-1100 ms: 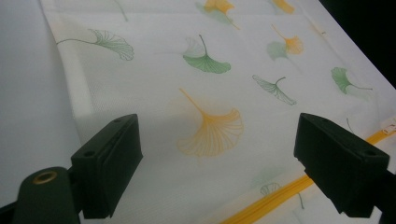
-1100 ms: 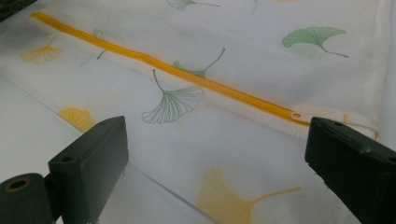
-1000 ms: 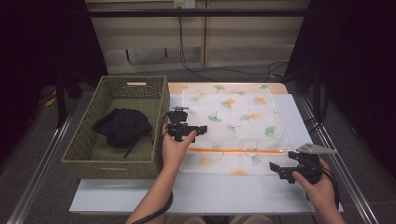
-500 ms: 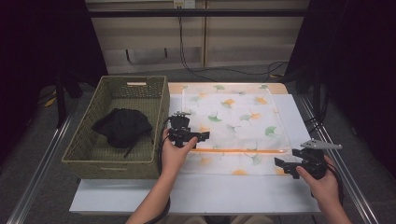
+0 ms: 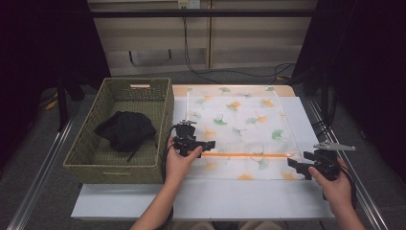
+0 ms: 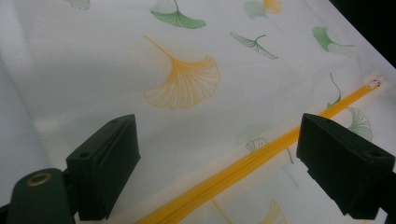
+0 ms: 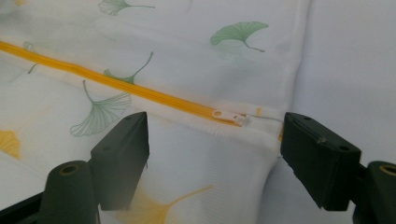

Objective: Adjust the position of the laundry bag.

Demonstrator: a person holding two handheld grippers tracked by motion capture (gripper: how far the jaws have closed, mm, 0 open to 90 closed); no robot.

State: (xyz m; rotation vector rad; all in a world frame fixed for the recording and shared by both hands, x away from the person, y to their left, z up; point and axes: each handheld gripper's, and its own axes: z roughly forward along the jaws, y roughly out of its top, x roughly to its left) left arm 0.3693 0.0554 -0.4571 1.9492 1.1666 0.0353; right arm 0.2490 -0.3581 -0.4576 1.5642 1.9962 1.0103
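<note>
Both hands have shifted slightly right; the left tool (image 5: pixel 207 143) and right tool (image 5: pixel 293 164), each wide apart, hover at opposite ends of the mesh bag's (image 5: pixel 239 120) orange zipper (image 5: pixel 244 155) on the worktop (image 5: pixel 201 199).

The right gripper (image 7: pixel 212 156) hangs low over a white mesh bag (image 7: pixel 196 60) printed with green and yellow leaves, its two black jaws spread wide apart with nothing between them but fabric. An orange zipper (image 7: pixel 116 88) runs from the upper left down towards the middle, and its white pull tab (image 7: pixel 227 115) lies flat at the zipper's end — just above the gap between the jaws, nearer the right one. Past the bag's edge on the right lies a plain white table surface (image 7: pixel 350 60).
</note>
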